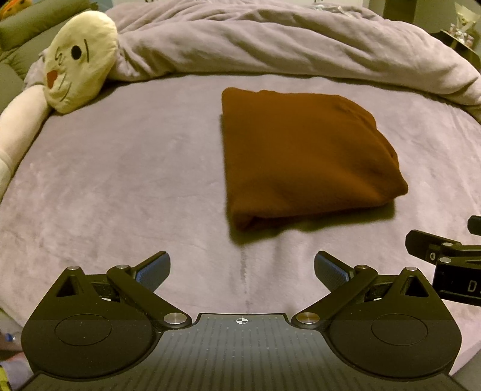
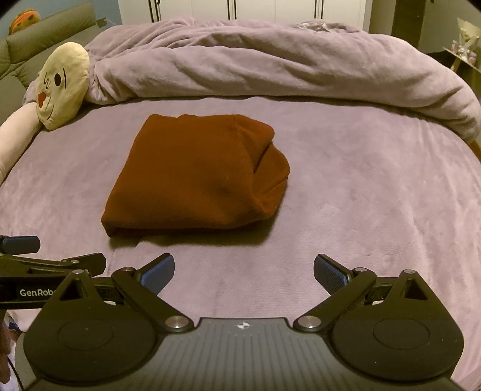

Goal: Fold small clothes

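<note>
A rust-brown garment point(image 1: 303, 156) lies folded into a thick rectangle on the lilac bed cover point(image 1: 135, 180); in the right wrist view it point(image 2: 195, 177) sits ahead and left of centre. My left gripper point(image 1: 242, 270) is open and empty, hovering short of the garment's near edge. My right gripper point(image 2: 243, 272) is open and empty, also short of the near edge. Each gripper shows at the edge of the other's view: the right one point(image 1: 445, 252), the left one point(image 2: 36, 258).
A bunched lilac duvet point(image 1: 285, 42) runs across the back of the bed. A cream plush toy with a drawn face point(image 1: 79, 57) lies at the back left. A grey-green sofa point(image 2: 36, 42) stands beyond the left edge, white cupboards point(image 2: 240, 9) behind.
</note>
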Motion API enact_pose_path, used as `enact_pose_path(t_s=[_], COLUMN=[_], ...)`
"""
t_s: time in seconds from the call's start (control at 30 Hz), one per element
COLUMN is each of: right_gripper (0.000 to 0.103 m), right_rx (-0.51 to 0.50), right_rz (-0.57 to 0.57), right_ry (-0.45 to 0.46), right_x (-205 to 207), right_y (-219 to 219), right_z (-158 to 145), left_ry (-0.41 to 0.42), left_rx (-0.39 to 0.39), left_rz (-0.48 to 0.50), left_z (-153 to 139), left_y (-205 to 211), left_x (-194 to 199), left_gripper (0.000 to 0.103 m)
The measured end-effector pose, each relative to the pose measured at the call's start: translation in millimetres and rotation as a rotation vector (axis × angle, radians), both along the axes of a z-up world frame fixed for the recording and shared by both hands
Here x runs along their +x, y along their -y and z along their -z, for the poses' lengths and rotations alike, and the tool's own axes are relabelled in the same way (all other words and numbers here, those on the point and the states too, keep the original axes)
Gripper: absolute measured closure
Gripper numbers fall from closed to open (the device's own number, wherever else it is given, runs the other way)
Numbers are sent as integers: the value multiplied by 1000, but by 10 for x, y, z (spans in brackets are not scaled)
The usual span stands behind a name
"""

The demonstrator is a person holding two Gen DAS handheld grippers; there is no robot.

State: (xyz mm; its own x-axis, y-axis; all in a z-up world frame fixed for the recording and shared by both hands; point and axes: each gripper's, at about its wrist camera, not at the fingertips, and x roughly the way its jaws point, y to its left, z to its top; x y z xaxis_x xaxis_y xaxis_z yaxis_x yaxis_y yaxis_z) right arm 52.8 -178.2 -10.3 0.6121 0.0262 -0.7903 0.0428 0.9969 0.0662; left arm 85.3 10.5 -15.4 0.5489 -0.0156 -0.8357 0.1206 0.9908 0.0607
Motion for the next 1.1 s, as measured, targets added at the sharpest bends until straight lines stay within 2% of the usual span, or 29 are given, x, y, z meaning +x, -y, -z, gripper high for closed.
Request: enact_pose_path(t_s=[1.1], right_gripper=[4], right_rx=[6], right_rz=[10], right_ry=[-5], right_x=[-2], right_y=[26], right_z=[8], left_ry=[-10], left_rx=[-23], left_rz=[-5], left_z=[-3], left_y=[-17], left_x=[-10], left_gripper=[0])
